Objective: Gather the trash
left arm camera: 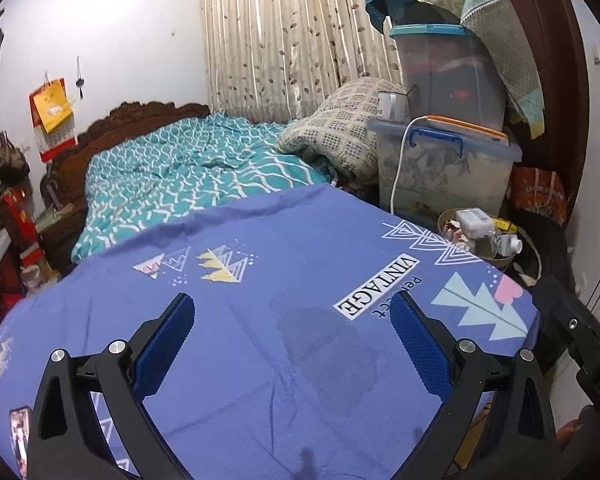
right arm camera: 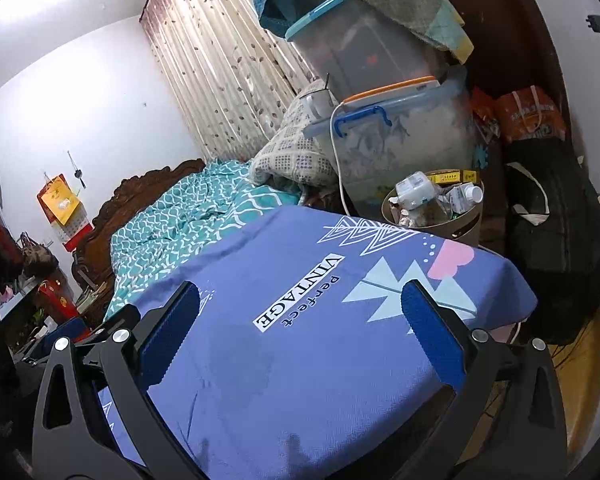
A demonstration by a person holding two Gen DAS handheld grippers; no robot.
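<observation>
Both the left gripper (left arm camera: pixel 292 312) and right gripper (right arm camera: pixel 300 304) hang spread and empty above the smooth blue printed cloth (right arm camera: pixel 300 360). Just past the cloth's far corner stands the round bin (right arm camera: pixel 464 224), already heaped with crinkled plastic bottles (right arm camera: pixel 466 196) and wrappers; collecting looks mostly finished.

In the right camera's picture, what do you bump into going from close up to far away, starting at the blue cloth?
Blue cloth → trash bin full of bottles → clear storage box with the blue handle → smaller box stacked on top.
</observation>
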